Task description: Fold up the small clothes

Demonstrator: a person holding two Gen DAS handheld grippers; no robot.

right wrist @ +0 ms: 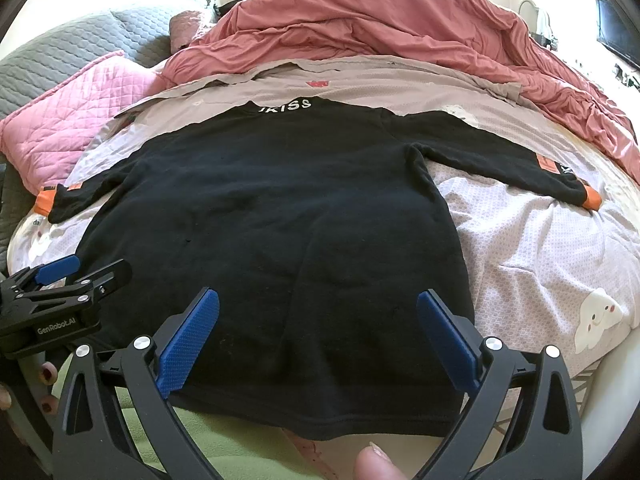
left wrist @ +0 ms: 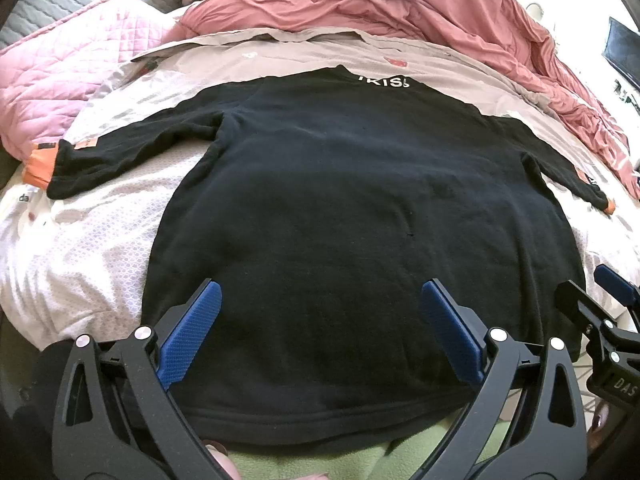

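Your black sweatshirt (left wrist: 340,208) lies spread flat on the bed (right wrist: 540,264), sleeves out and unfolded, while your left hand-held gripper (left wrist: 318,320) and right hand-held gripper (right wrist: 318,324) both gape empty over its hem.

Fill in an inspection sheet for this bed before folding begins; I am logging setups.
Surface: pale patterned bedsheet, rumpled.
Job's things: black long-sleeved fleece top spread flat, sleeves out, orange cuffs, white lettering at collar.
Clutter: heaped dusty-red duvet, pink quilted pillow, grey quilted cover, green fleece cloth at the near edge.
Grippers: left gripper and right gripper both open above the hem, holding nothing.
Cables: nothing seen clearly.
Surroundings: dark screen at the right; bright window behind.
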